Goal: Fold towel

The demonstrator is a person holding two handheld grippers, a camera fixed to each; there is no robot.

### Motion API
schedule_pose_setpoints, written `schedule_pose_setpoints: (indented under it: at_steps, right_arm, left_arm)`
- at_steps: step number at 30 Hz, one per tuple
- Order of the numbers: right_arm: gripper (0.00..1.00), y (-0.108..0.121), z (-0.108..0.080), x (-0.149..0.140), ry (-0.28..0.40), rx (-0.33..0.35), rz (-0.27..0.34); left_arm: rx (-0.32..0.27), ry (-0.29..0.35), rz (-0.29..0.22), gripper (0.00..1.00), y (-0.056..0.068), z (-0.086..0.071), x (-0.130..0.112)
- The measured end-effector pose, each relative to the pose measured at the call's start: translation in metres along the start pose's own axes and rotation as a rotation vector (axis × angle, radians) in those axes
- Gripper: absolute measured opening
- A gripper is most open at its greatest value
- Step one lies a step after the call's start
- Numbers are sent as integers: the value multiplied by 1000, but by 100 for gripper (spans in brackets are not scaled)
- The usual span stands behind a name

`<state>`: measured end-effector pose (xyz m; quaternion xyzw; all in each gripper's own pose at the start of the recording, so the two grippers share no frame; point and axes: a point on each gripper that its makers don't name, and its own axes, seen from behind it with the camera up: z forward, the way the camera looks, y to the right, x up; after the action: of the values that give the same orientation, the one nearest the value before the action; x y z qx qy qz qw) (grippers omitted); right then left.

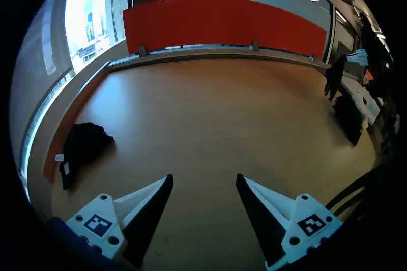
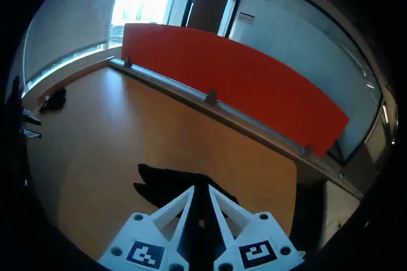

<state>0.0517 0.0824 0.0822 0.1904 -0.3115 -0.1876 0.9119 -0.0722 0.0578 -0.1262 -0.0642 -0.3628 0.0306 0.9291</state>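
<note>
Right gripper (image 2: 201, 188) fingers nearly closed, thin gap only, tips pinching the black towel (image 2: 163, 182), which bunches around and ahead of the tips over the wooden tabletop (image 2: 102, 144), mostly to their left. Left gripper (image 1: 203, 177) fingers wide open, holding nothing, bare tabletop between them. A second dark cloth (image 1: 84, 144) lies at the tabletop's window-side edge, well apart from the left fingers; orange partition (image 1: 224, 22) along the far edge.

The wooden desk (image 1: 213, 118) carries a crumpled black cloth (image 1: 81, 146), well left of the jaws of the left gripper (image 1: 204, 182).
</note>
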Motion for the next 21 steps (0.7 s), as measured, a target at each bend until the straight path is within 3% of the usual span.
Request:
schedule_pose_setpoints:
  at_steps: [11, 21]
  right_arm:
    - [4, 35, -6, -17, -30, -41, 15]
    - [4, 39, -15, -32, -39, -44, 34]
  left_arm:
    - [1, -2, 9, 92, 8, 2, 4]
    - [-6, -1, 24, 92, 17, 1, 8]
